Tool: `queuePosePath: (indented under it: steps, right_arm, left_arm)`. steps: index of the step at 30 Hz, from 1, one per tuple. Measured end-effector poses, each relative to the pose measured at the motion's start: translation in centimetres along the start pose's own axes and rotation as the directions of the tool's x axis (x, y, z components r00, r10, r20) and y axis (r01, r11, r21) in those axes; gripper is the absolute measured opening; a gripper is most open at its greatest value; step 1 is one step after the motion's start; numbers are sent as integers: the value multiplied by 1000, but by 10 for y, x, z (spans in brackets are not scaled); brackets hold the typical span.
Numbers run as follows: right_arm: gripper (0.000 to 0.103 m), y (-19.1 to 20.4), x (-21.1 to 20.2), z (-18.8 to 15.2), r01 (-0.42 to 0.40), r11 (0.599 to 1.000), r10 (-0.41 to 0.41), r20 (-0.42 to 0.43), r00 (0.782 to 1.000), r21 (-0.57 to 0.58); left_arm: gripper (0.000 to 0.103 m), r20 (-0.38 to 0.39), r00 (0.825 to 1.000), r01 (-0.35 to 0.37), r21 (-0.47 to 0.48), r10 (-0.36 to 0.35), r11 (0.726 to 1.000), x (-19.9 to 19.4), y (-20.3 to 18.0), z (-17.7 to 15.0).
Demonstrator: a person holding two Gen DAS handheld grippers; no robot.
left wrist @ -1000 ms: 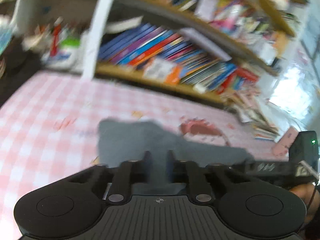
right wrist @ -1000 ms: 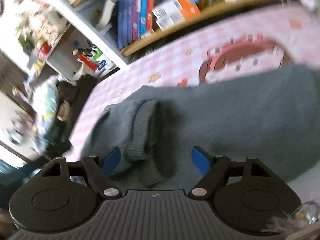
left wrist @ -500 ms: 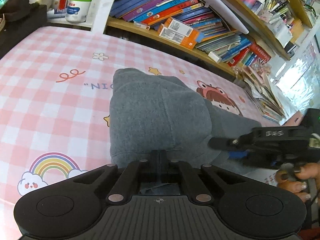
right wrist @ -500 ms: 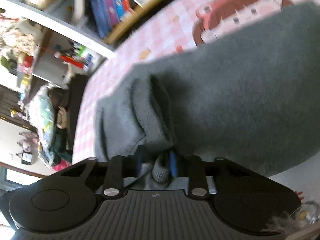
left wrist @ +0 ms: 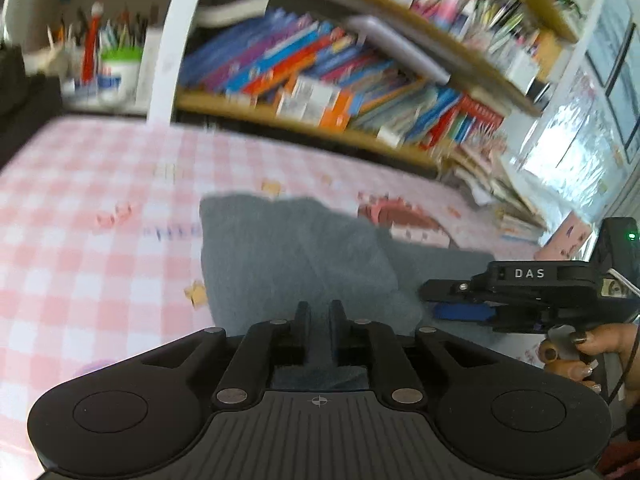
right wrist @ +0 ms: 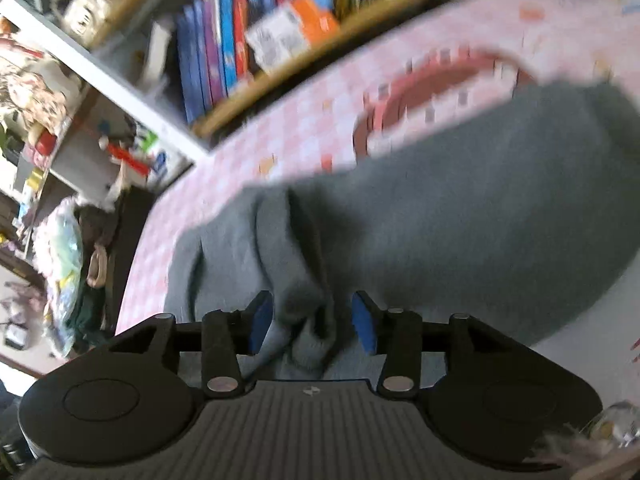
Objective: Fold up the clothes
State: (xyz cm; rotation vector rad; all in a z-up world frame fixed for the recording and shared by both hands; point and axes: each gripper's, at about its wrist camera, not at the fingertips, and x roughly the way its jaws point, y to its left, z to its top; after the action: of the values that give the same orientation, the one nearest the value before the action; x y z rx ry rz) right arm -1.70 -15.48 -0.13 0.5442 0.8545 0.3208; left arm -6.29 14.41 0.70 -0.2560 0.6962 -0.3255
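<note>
A grey knit garment point(left wrist: 288, 256) lies partly folded on the pink checked tablecloth point(left wrist: 88, 232). My left gripper point(left wrist: 319, 314) is shut on the garment's near edge. In the right wrist view the garment point(right wrist: 460, 208) fills the middle, with a rolled fold running toward me. My right gripper point(right wrist: 312, 320) stands open, its blue pads point(right wrist: 260, 320) on either side of that fold. The right gripper also shows in the left wrist view point(left wrist: 440, 292), held by a hand at the garment's right side.
Bookshelves point(left wrist: 320, 80) full of books line the far side of the table. A cup of pens point(left wrist: 116, 68) stands at the back left. A red cartoon print point(right wrist: 432, 92) on the cloth lies beyond the garment. Clutter and bags point(right wrist: 68, 256) sit left of the table.
My right gripper, shut on the fold half a second ago, has opened. My left gripper stays shut on the garment and has lifted back a little; both views are motion-blurred.
</note>
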Motion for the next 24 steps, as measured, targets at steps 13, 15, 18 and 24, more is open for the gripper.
queuePosePath:
  steps: [13,15,18,24]
  right_arm:
    - [8,27,32,-16,61,927,-94,-71,993,-369]
    - [8,26,32,-15,63,930,-96,-72,993,-362]
    - [8,26,31,-17,68,930,-100,-69,993,-362]
    - [20,31,18,-21,83,931,-106,-44,993,-355]
  left_arm:
    - [7,-165,986,12,23,-8,1000,32,12,-9]
    - [7,-166,986,14,26,-9,1000,32,12,-9]
    - [8,-166,986,17,32,-11,999,31,12,-9]
    - [8,-162,987,16,54,-7,998,29,9,-9]
